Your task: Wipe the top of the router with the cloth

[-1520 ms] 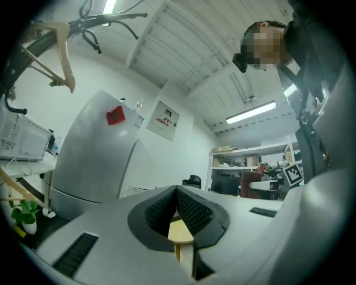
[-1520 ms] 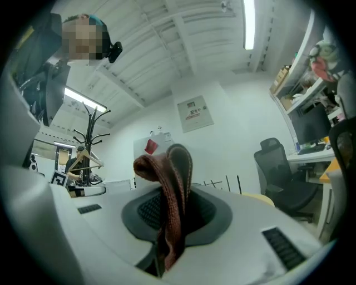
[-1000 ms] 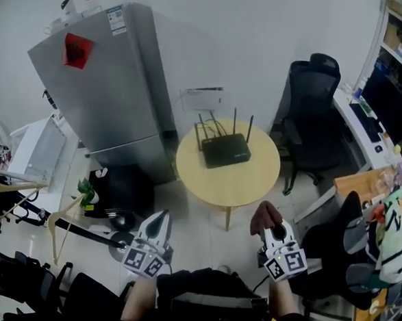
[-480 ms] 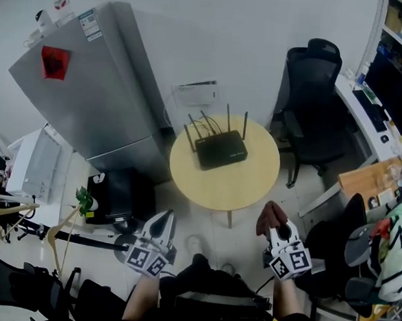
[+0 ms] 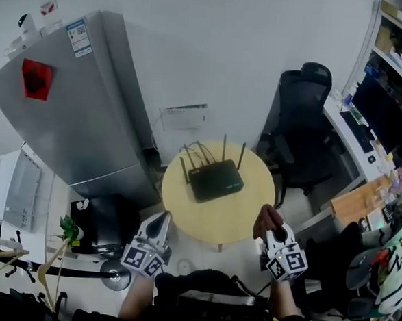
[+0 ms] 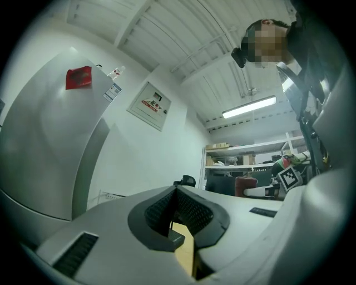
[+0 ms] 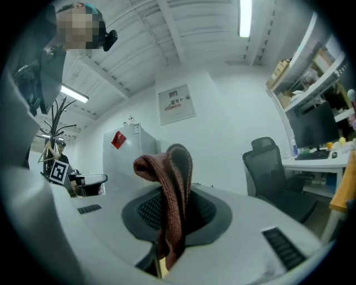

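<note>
Black flat router [image 5: 215, 180] with four thin antennas: on the round pale-yellow wooden table [image 5: 219, 219], toward its far side, antennas on the far edge.

My right gripper [image 5: 272, 231]: at the table's near right rim. In the right gripper view its jaws are clamped on the reddish-brown knitted cloth [image 7: 167, 186], which rises above them in a folded loop. Cloth and router are well apart, and I see only bare tabletop between them.

My left gripper [image 5: 157, 224]: just beside the table's near left rim. In the left gripper view its jaws are pressed together and grip nothing.

Surroundings:
- Tall silver refrigerator [image 5: 60, 119], left of the table.
- Black office chair [image 5: 296, 122], close behind the table's far right rim.
- White desk [image 5: 353, 143] carrying a dark monitor [image 5: 381, 100], far right.
- Black box [image 5: 108, 215] on the floor, left of the table.
- Small green plant [image 5: 69, 228], beside that box.
</note>
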### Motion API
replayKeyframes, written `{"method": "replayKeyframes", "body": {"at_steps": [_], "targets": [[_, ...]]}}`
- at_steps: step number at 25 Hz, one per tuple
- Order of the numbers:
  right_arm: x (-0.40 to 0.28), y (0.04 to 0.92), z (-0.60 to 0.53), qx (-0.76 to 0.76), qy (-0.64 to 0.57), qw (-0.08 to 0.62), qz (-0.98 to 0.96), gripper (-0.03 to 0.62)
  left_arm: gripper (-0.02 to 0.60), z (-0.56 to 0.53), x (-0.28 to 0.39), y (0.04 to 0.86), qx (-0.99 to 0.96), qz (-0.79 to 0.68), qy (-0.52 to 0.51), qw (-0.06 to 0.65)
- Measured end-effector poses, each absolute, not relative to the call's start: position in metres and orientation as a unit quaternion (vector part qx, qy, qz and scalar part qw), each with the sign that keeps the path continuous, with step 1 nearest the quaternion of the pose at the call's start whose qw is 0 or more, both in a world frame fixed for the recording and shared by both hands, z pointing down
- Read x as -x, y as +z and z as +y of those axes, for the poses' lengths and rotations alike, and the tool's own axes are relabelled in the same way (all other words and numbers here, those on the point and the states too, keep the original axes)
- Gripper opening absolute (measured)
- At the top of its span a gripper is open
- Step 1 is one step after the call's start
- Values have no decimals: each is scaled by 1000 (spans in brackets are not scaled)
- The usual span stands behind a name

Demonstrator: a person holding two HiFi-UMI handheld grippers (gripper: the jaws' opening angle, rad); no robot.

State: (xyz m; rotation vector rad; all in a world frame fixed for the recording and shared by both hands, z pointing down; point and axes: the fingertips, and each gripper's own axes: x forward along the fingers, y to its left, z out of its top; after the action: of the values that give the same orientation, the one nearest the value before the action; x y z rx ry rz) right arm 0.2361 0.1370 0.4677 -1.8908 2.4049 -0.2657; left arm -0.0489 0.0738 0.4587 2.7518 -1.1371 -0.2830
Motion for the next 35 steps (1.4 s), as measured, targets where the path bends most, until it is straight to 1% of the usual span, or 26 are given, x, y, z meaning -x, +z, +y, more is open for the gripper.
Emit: {"method": "replayKeyframes", "body": {"at_steps": [6,10,13,17,22,28,31,35], "targets": [[-172,466,58,583,-83,8,808,61,-8,26,106,452,-907,-403,-105,71],[-126,475,12,537,-69,-32,840,61,-8,9,139,453,-899,-421,-99,65],[-97,482,-16,493,-58,-71,865,62,-8,1,154,453,-892,-438,-98,59],[-73,487,-40,449,-56,-92,887,61,-8,-6,160,450,-880,-460,-101,52],[-65,497,-65,416,-45,-123,900,62,-8,-9,159,452,-868,-485,-93,52],[-78,506,-85,388,-30,-158,907,62,-8,-15,152,459,-854,-508,-92,65],[-86,520,-96,374,-25,-192,907,63,-8,-15,144,460,-853,-510,-86,67],[-84,561,-109,330,-39,-250,909,62,-8,-11,148,467,-841,-531,-74,72]]}}
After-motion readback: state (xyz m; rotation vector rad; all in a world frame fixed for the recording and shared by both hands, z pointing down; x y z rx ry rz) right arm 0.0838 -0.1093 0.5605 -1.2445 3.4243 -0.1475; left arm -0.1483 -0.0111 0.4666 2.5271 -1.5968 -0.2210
